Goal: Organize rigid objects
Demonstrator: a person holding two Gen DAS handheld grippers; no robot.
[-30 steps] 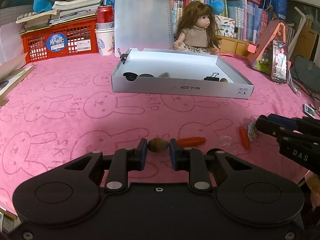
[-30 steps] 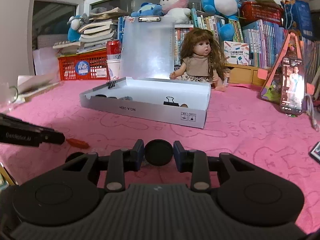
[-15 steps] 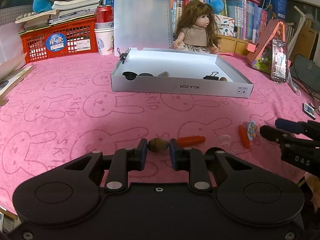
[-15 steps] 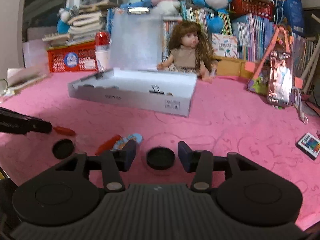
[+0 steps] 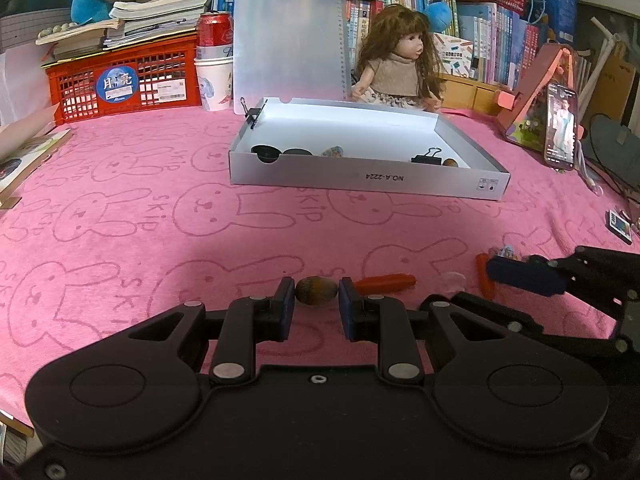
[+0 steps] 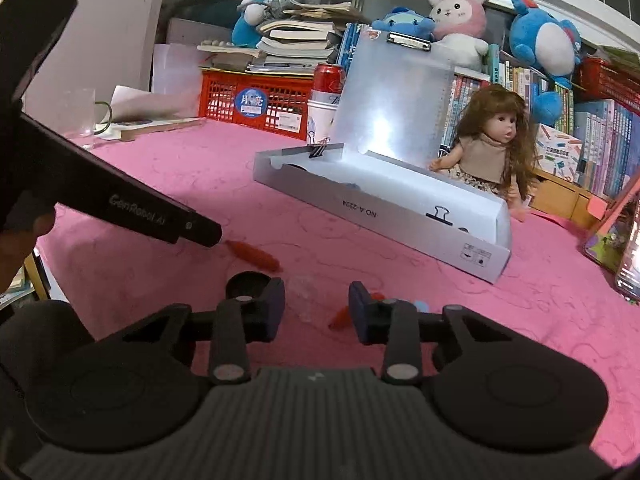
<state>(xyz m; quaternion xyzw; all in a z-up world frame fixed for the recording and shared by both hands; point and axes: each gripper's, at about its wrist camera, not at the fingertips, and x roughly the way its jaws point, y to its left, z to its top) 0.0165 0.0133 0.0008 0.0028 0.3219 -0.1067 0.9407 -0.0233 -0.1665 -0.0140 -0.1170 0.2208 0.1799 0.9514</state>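
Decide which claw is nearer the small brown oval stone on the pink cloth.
Left. The left claw is shut on the brown oval stone. The right claw, its jaws closing around a clear plastic piece, sits off to the stone's right.

A pink cloth [image 5: 120, 216] printed with rabbit outlines is covering the tabletop, a grey-white box [image 5: 360, 178] is sitting beside orange-red sticks [image 5: 384, 282], and a brown nut [image 5: 316, 290] is showing.

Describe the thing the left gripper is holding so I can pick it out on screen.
Start at the white box on the pink cloth and come toward the camera. The left gripper is shut on a small brown oval stone. The orange stick beside it is long and thin.
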